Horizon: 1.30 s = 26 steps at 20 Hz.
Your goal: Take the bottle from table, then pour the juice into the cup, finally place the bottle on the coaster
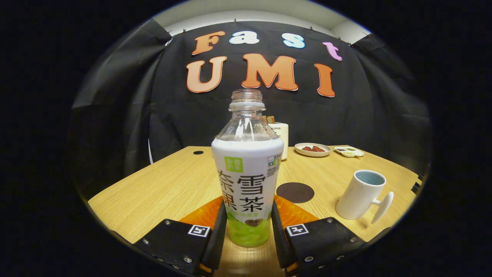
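Your jaws stand on either side of the juice bottle (pixel 247 169), low on its body, and both fingers (pixel 217 227) appear to press against the label; treat the gripper (pixel 247 231) as clamped on the bottle. The low grip keeps the neck clear for pouring, but it leaves most of the bottle's height above the contact line, so expect the top to swing when you tilt.

The bottle stands upright between the jaws, its base apparently resting on the wooden worktop (pixel 161 188). It is uncapped (threaded mouth open). The shoulder and neck are clear plastic, and no liquid is visible there. A white sleeve label covers the body, shading to green at the base, so the fill level cannot be read.

The white mug (pixel 360 195) stands beyond the jaws and to their right, handle turned toward you, mouth open and facing up. The dark round coaster (pixel 295 192) lies flat just beyond the right jaw, between bottle and mug, well placed as the final set-down point.

By judgement, the grasp is made and the lift comes next.
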Motion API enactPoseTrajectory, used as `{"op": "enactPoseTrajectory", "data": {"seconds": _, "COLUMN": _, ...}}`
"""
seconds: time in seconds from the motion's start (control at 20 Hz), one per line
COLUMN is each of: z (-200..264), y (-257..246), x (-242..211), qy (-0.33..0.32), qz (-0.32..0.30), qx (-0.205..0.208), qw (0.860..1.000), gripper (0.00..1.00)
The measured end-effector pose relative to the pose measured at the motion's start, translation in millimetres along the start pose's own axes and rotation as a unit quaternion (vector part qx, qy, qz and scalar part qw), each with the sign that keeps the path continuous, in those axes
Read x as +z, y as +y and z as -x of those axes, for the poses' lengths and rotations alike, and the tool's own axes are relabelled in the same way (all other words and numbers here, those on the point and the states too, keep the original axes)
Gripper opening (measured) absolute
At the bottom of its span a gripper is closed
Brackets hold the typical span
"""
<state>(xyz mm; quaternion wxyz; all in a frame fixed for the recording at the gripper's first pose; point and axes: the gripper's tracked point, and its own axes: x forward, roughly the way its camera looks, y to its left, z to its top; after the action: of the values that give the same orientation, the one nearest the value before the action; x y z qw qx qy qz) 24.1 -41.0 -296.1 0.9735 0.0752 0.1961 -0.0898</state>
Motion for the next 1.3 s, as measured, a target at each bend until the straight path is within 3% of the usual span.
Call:
{"op": "enactPoseTrajectory", "data": {"seconds": 0.15, "z": -1.4, "y": 8.1, "x": 8.9, "qy": -0.003, "qz": -0.018, "qx": 0.015, "qw": 1.000, "gripper": 0.57}}
{"op": "enactPoseTrajectory", "data": {"seconds": 0.3, "z": -2.5, "y": 14.6, "x": 25.7, "qy": -0.020, "qz": -0.074, "qx": 0.037, "qw": 0.996, "gripper": 0.57}}
{"op": "enactPoseTrajectory", "data": {"seconds": 0.6, "z": -8.2, "y": 11.8, "x": 49.1, "qy": -0.037, "qz": -0.208, "qx": 0.068, "qw": 0.975, "gripper": 0.57}}
{"op": "enactPoseTrajectory", "data": {"seconds": 1.15, "z": -18.8, "y": -17.8, "x": 59.3, "qy": -0.037, "qz": -0.430, "qx": 0.101, "qw": 0.896, "gripper": 0.55}}
{"op": "enactPoseTrajectory", "data": {"seconds": 1.3, "z": -19.7, "y": -23.9, "x": 59.8, "qy": -0.035, "qz": -0.492, "qx": 0.113, "qw": 0.862, "gripper": 0.55}}
